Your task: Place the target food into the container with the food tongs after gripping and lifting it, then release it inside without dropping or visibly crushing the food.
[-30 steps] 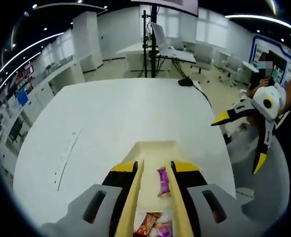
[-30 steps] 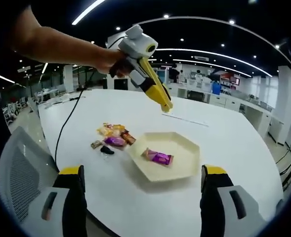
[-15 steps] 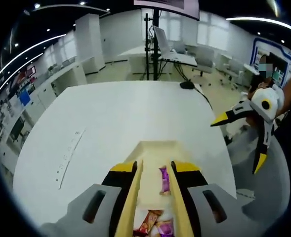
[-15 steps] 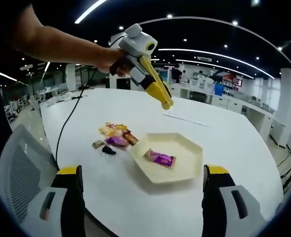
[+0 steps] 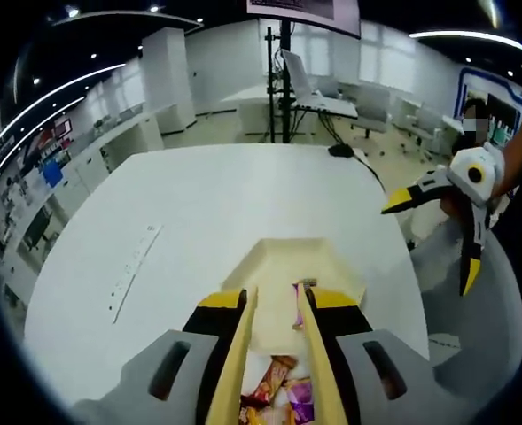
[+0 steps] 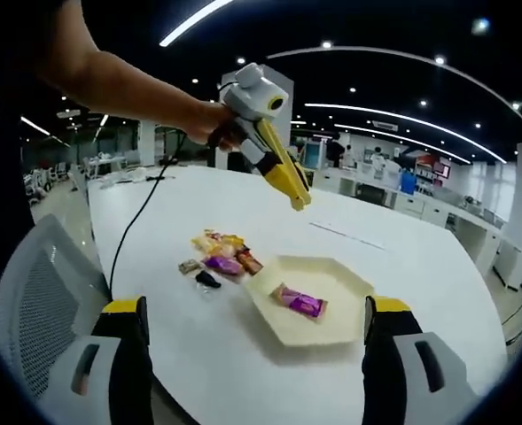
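**Tongs lifted clear, one sweet lying in the tray**

In the right gripper view, the left gripper (image 6: pixel 298 197) hangs in the air above the white table (image 6: pixel 473 274), gripping yellow tongs whose tips are nearly together and carry nothing. A purple-wrapped sweet (image 6: pixel 301 302) lies inside the cream hexagonal tray (image 6: pixel 347 323). Compared with a second ago the tongs sit a little higher over the scene, though the cameras have shifted too. A pile of sweets (image 6: pixel 222 253) waits on the table just beside the tray. The right gripper (image 6: pixel 253 354) is spread wide and empty (it takes no part here). In the left gripper view, the tongs (image 5: pixel 274 345) point down over the tray (image 5: pixel 331 257). Likely next: another sweet from the pile.
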